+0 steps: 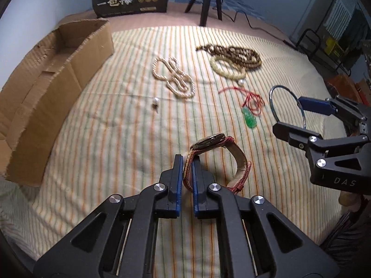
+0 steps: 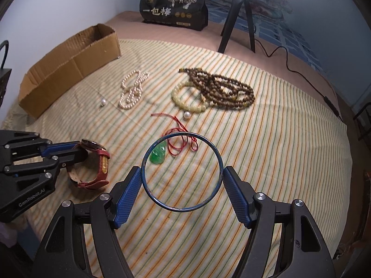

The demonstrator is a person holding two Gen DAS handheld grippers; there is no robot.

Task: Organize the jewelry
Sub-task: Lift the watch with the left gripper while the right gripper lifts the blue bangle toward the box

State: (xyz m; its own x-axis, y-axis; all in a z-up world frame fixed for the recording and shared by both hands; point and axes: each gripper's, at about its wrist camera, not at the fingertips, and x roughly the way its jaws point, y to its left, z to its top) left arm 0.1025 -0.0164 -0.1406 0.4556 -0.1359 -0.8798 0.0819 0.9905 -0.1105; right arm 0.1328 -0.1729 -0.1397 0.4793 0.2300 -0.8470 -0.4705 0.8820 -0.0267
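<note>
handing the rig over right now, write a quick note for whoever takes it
Left gripper: shut on the red strap of the watch, at the near edge of the striped cloth.
Right gripper: shut on the blue bangle, gripped across its width.
Cardboard box: far left; nothing visible inside.
Lying on the cloth: pearl necklace, brown bead string, cream bead bracelet, green pendant on red cord, two loose pearls.
Done: two pieces picked up.
Left: store them, probably in the box, then the rest.

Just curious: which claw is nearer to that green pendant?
Right. The right claw, gripping the blue bangle, hovers right beside the green pendant; the left claw, clamping the watch, sits farther off.
</note>
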